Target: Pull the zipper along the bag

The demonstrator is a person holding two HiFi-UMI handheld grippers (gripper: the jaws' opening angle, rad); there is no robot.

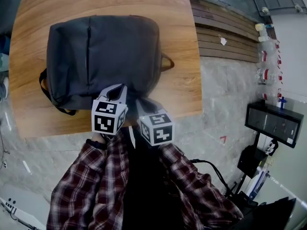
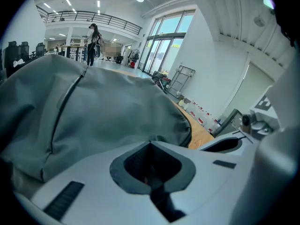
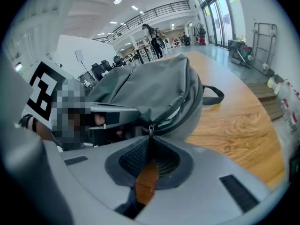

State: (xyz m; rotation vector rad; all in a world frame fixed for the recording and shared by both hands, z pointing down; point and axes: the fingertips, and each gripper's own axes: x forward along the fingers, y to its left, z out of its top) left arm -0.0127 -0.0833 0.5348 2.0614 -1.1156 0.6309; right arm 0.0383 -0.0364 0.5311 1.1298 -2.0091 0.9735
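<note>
A dark grey backpack [image 1: 105, 56] [image 2: 93, 111] [image 3: 150, 88] lies flat on a round wooden table [image 1: 177, 13]. Both grippers sit at its near edge. In the right gripper view, my right gripper [image 1: 143, 104] [image 3: 149, 142] is shut, with the small metal zipper pull [image 3: 150, 127] pinched at the tip of its pads. The zipper line curves away to the right around the bag's edge. My left gripper [image 1: 115, 92] [image 2: 150, 146] is just to its left, jaws together on the bag's fabric at that same edge. What lies between the left pads is dark and hard to make out.
The table's near edge [image 1: 115, 123] runs right under the grippers. A carry strap [image 1: 167, 62] [image 3: 213, 95] sticks out at the bag's right side. Black equipment [image 1: 273, 123] and several bottles [image 1: 264, 56] stand on the floor to the right.
</note>
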